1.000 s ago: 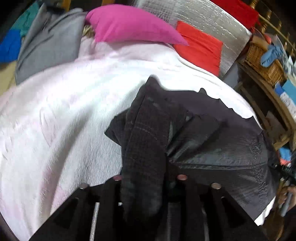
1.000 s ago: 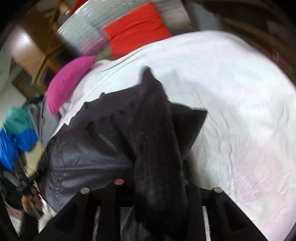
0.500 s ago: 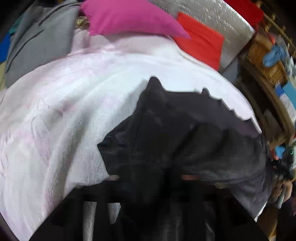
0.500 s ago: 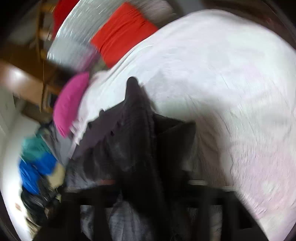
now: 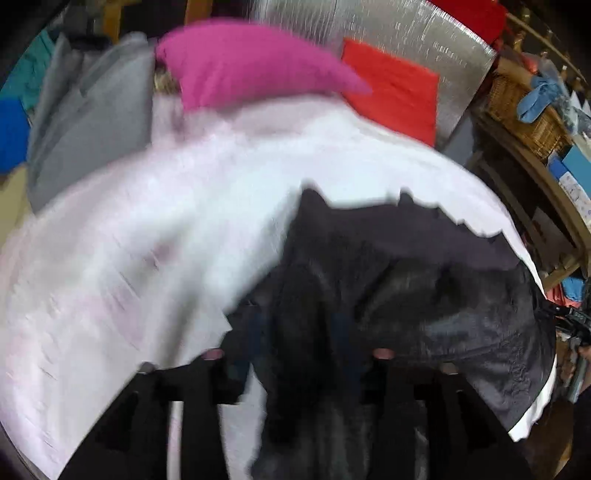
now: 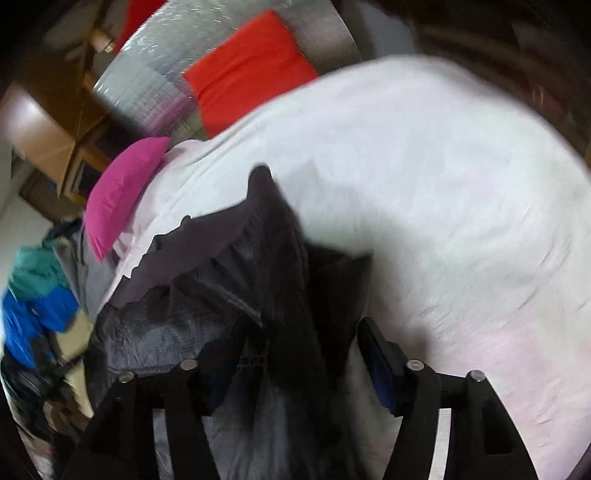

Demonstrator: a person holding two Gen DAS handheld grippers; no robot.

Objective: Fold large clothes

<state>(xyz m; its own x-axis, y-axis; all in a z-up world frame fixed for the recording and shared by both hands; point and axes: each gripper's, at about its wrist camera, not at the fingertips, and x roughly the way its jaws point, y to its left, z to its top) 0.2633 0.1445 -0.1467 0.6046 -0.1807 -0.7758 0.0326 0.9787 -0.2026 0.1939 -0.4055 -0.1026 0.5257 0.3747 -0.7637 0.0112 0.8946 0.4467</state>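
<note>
A large dark grey-black garment (image 5: 424,280) lies on a bed with a white-pink cover (image 5: 147,240). A bunched fold of it runs up between the fingers of my left gripper (image 5: 299,354), whose fingers stand apart around the cloth. In the right wrist view the same garment (image 6: 229,288) drapes between the fingers of my right gripper (image 6: 295,350), which also stand wide apart; the fold hangs loose between them. The bed cover shows there too (image 6: 443,203). Both views are blurred.
A magenta pillow (image 5: 251,62), a red cushion (image 5: 391,92) and a silver padded headboard (image 5: 369,22) are at the bed's head. Grey cloth (image 5: 92,122) lies at the left. A wicker basket (image 5: 524,107) and shelves stand at the right.
Both grippers' fingers have spread apart from the gripped fold, which now hangs loose. The garment has dropped lower onto the bed, and both cameras have shifted.
</note>
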